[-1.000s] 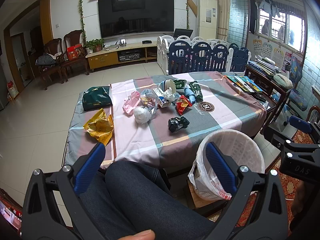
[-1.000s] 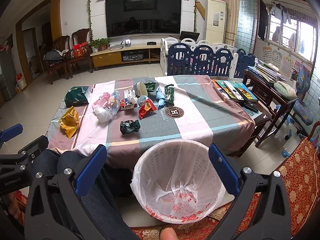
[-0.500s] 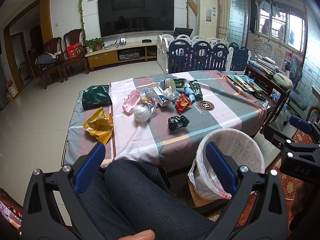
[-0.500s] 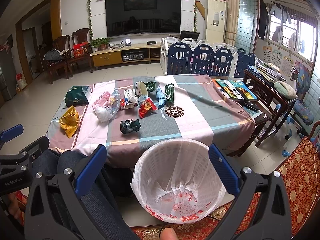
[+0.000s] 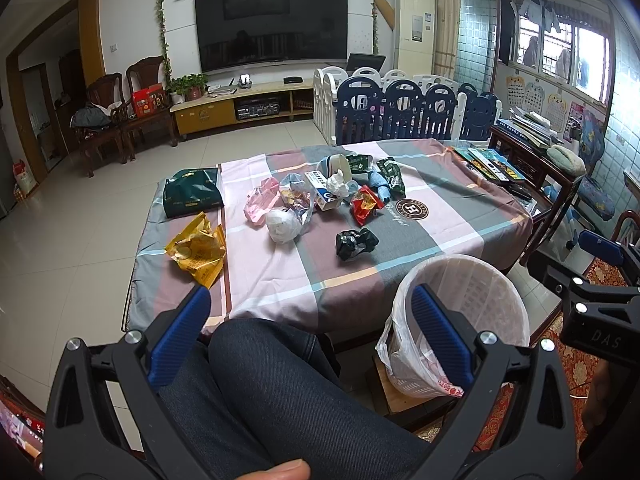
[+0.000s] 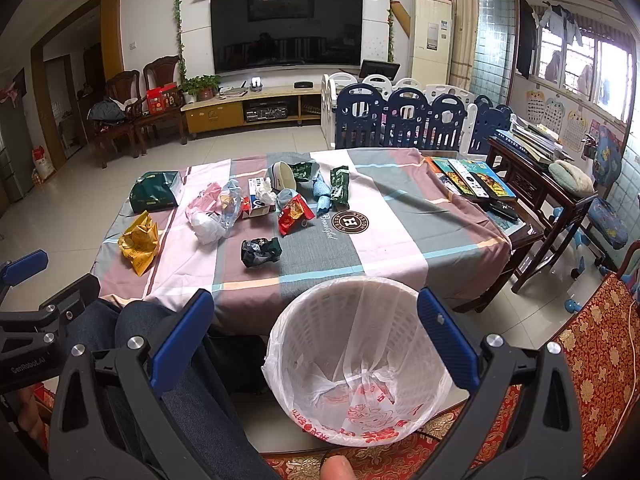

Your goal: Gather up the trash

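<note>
Trash lies scattered across the far and middle part of the checked tablecloth (image 6: 400, 236) in front of you: a crumpled black wrapper (image 6: 261, 251) sits nearest, a yellow bag (image 6: 140, 242) lies near the left edge, a white wad (image 6: 207, 229) with a pink bag (image 6: 202, 201) beside it rests left of centre, and a red packet (image 6: 294, 213) lies among the cluster of wrappers farther back. A dark green bag (image 6: 155, 192) sits at the far left corner. Your white bin (image 6: 356, 360), lined with a thin plastic bag, stands on the floor at the near edge of the table, right of your leg (image 5: 280, 392). Your right gripper (image 6: 314, 312) hangs above the bin's mouth with its jaws wide apart and nothing between them. Your left gripper (image 5: 308, 308) hovers over your leg, jaws also spread wide and empty, with the bin just to its right. Both grippers are well apart from the trash on the table. Books (image 6: 468, 174) lie along the table's far right edge.
</note>
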`<state>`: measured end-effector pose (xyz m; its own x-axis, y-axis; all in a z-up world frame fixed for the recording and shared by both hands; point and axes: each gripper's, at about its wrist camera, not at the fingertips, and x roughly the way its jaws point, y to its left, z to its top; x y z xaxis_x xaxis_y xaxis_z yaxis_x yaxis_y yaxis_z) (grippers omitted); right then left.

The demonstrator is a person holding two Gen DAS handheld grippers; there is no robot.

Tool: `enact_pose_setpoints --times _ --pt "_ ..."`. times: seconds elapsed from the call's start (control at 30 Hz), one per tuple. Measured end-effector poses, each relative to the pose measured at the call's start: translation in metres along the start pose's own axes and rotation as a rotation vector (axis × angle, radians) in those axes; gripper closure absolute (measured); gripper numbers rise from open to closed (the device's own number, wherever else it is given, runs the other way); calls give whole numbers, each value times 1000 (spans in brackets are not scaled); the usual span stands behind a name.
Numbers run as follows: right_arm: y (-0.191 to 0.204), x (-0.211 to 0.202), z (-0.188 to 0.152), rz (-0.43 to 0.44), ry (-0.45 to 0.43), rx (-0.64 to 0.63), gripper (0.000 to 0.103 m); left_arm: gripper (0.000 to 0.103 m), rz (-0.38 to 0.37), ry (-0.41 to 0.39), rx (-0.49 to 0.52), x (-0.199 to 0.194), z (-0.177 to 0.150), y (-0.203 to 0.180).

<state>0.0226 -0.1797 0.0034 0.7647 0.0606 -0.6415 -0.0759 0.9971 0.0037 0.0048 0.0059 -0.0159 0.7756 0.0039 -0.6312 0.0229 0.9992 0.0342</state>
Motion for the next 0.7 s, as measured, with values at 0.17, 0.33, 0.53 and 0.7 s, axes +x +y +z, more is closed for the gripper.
enact_pose_setpoints --times 0.17,0.33,0.53,0.7 --pt "0 0 0 0 -1 -1 3 3 0 1 -1 0 0 0" --pt "0 1 -1 2 2 0 3 3 0 5 -1 0 -4 -2" --pt "0 1 0 1 2 1 3 3 0 7 -1 0 -3 -2" --pt "1 1 0 2 3 1 3 3 -1 12 -1 1 -7 -4"
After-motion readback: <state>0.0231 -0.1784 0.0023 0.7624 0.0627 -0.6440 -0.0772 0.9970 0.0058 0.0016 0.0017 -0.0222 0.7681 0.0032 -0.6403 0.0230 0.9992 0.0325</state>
